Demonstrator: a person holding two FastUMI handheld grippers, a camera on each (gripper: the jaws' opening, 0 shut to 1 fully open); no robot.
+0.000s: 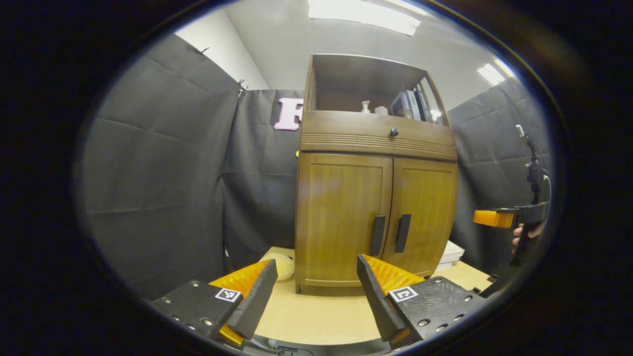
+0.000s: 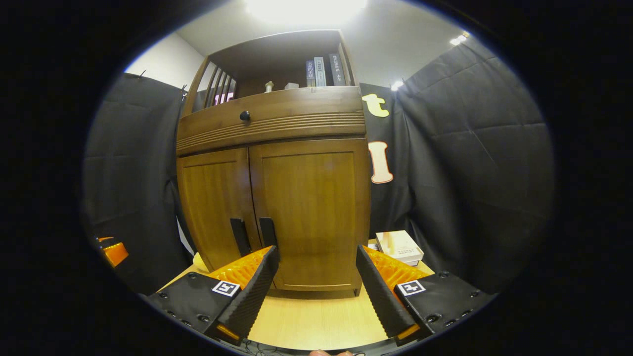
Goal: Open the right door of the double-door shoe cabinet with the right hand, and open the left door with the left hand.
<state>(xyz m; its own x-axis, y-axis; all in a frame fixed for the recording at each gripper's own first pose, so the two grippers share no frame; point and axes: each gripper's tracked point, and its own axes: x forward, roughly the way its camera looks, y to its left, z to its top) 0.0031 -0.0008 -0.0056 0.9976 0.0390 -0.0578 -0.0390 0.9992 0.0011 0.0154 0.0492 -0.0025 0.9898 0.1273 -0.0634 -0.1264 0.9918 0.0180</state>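
Note:
A brown wooden shoe cabinet [image 1: 376,143] stands on a light table, both doors closed. In the left gripper view its left door [image 1: 341,212] and right door [image 1: 425,212] meet at two dark vertical handles [image 1: 378,235] [image 1: 403,232]. My left gripper [image 1: 316,291] is open, short of the cabinet and low before the left door. The right gripper [image 1: 494,217], held by a hand, shows at the far right. In the right gripper view the cabinet [image 2: 272,123] faces me with its handles [image 2: 240,236] [image 2: 268,231]. My right gripper [image 2: 316,287] is open, low before the right door [image 2: 311,207].
A drawer with a dark knob [image 1: 393,132] sits above the doors, and books [image 2: 324,70] stand on the open shelf. A pale round object [image 1: 284,264] lies left of the cabinet, stacked boxes [image 2: 399,246] lie right of it. Black cloth walls surround the table [image 1: 316,316].

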